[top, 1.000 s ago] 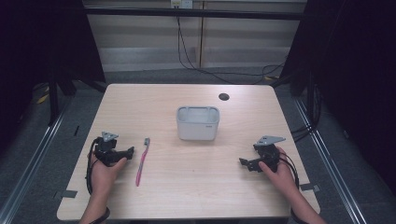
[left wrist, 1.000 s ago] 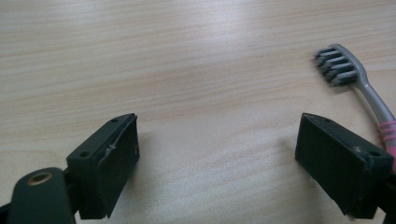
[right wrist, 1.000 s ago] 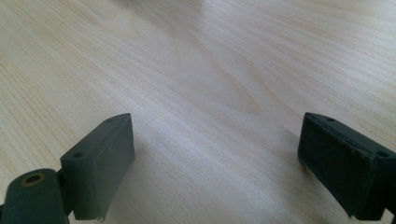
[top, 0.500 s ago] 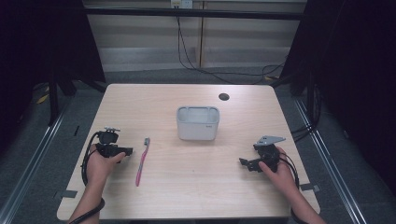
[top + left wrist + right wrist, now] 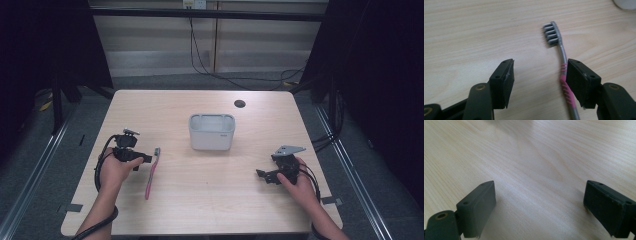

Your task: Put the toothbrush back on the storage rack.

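Observation:
A pink toothbrush [image 5: 151, 176] with a grey head lies flat on the wooden table [image 5: 210, 200], left of centre. My left gripper [image 5: 145, 160] hovers just left of its head end, pointing right. In the left gripper view the toothbrush [image 5: 560, 47] runs along the inner face of the right-hand jaw, its bristles beyond the tips. The left gripper [image 5: 540, 67] is open; its jaws have just been closing, with bare wood in the gap and the handle at one edge, not pinched. My right gripper [image 5: 260, 173] rests at the table's right, and the right gripper [image 5: 539, 192] stands open over bare wood.
A grey-white rectangular tub [image 5: 211, 132] stands at the table's middle, toward the back. A small black round hole [image 5: 239, 104] sits behind it to the right. Cables trail on the floor beyond the far edge.
My left gripper has lifted a little and shifted right toward the toothbrush. The right hand has kept still.

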